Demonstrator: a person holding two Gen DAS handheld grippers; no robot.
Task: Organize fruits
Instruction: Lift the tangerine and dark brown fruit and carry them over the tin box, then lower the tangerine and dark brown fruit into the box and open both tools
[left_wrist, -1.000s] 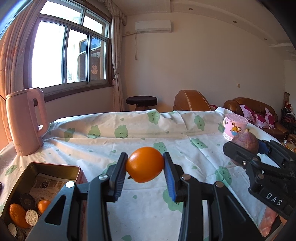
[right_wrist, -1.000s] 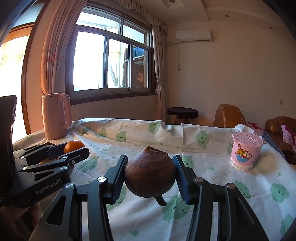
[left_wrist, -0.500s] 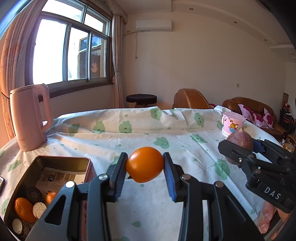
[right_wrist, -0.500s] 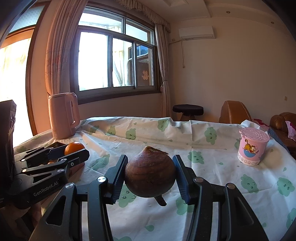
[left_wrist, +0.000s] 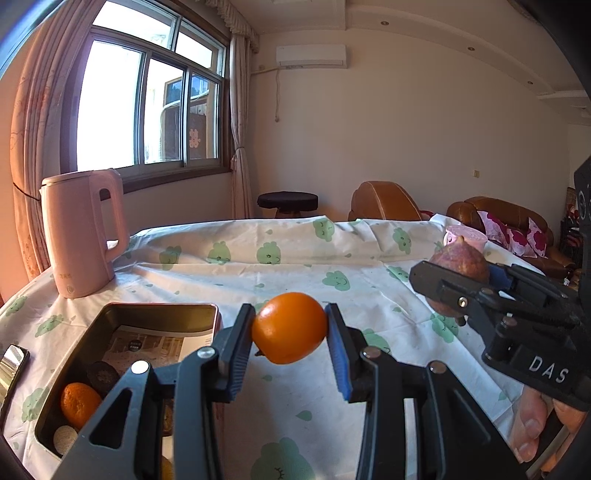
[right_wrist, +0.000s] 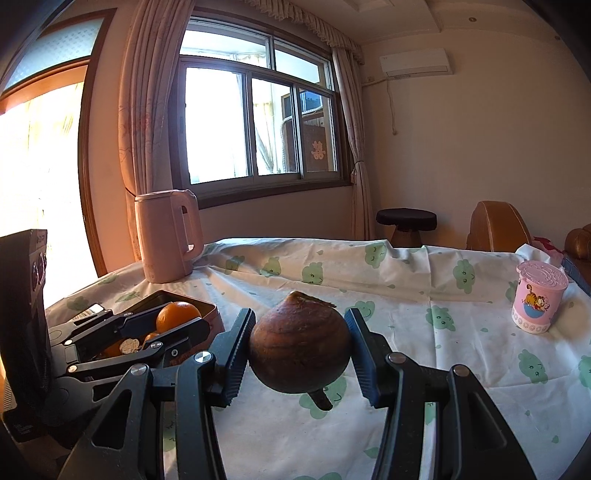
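**Both grippers loaded, fruit held above the cloth**

Fingers of the left gripper (left_wrist: 290, 330) are clamped on an orange (left_wrist: 289, 327), pads pressing its two sides at the widest girth. Fingers of the right gripper (right_wrist: 298, 345) are clamped on a brown fruit (right_wrist: 299, 341), bulb-shaped with a pointed top and a short stalk below; the pads sit at its widest band.

Location: both fruits hang in the air over the table (left_wrist: 258, 273), clear of the cloth. A metal tin (left_wrist: 155, 307) stands at the left, just beside the left gripper, and already holds another orange (left_wrist: 79, 404) with some round biscuit-like pieces. A kettle (left_wrist: 79, 236) stands behind the tin; a pink cup (right_wrist: 537, 301) stands well apart at the right.

Handling, as judged:
- Orange: light, smooth-skinned, slightly yielding. The skin may slip under a loose hold and bruise under a hard one. The present grip across the middle looks sound.
- Brown fruit: firmer and probably heavier, with a rougher skin that should give the pads good purchase. Its taper makes a hold nearer the tip likely to squeeze it out; the widest band is the right place.

Both are round and will likely roll if set on open cloth; the tin walls would stop that.
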